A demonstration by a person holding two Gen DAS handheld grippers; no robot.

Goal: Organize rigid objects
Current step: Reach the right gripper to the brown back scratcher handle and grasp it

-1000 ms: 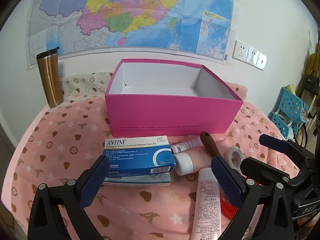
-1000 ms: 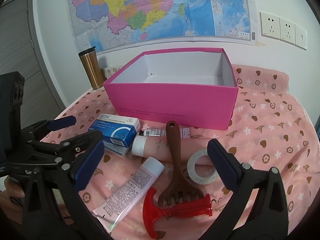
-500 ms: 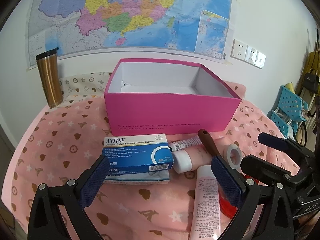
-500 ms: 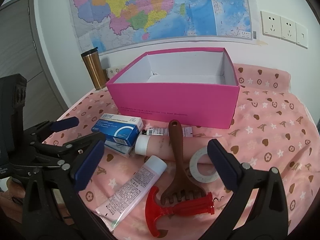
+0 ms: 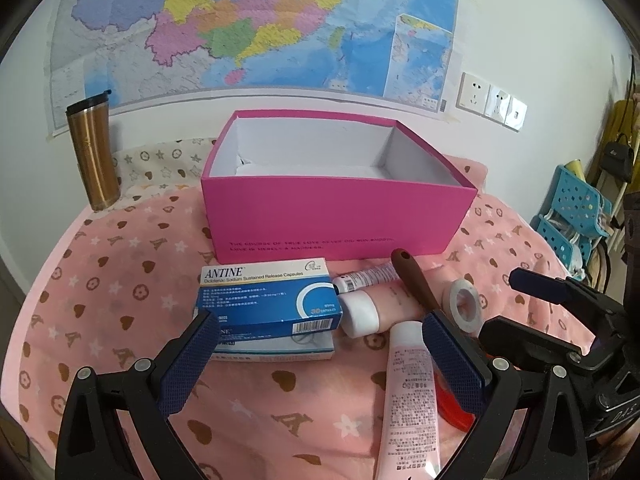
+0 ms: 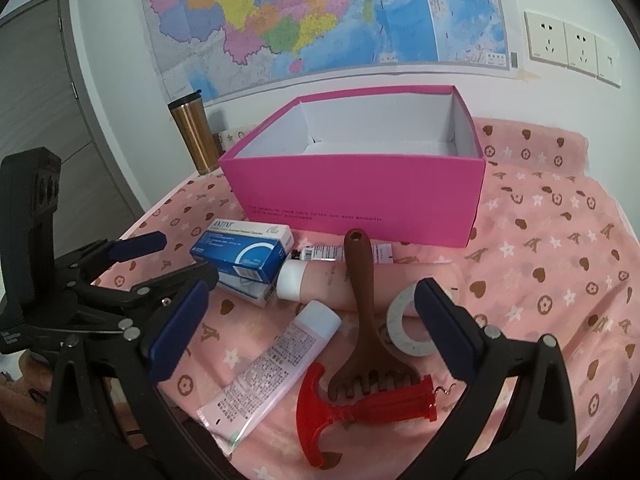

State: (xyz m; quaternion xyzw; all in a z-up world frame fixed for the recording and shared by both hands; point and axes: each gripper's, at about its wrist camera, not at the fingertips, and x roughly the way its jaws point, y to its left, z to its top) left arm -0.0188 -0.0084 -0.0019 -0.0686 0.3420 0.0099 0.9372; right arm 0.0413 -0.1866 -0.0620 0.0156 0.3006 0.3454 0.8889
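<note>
Left gripper (image 5: 320,354), jaws spread wide and holding nothing, hovers low over the near edge of the tabletop (image 5: 100,280), which is covered with a pink patterned cloth. Between its blue pads lies the blue medicine box (image 5: 268,300), stacked on a second white box (image 5: 276,350); the wide opening suits the box's length, so this is probably the first thing to be picked. Right gripper (image 6: 312,328), likewise spread and empty, faces the rest of the clutter: a brown comb (image 6: 362,312) with its teeth toward the camera and its handle resting across a large pink tube (image 6: 332,284), a red corkscrew (image 6: 352,408) crossing under the comb's teeth, a smaller pink tube (image 6: 276,364) lying slantwise, a thin white tube (image 6: 324,253) just in front of the box wall, and a roll of white tape (image 6: 408,328) partly hidden behind the right pad. These things overlap and touch one another, so lifting one may drag its neighbour. Behind them stands the pink box (image 5: 340,220), open-topped, its white inside showing only a paper lining and no items, so none of the sorting appears done. It sits close to the clutter, keeping each transfer short. A bronze travel mug (image 5: 93,154) stands apart at the far left, against the wall below a map (image 5: 260,24).
</note>
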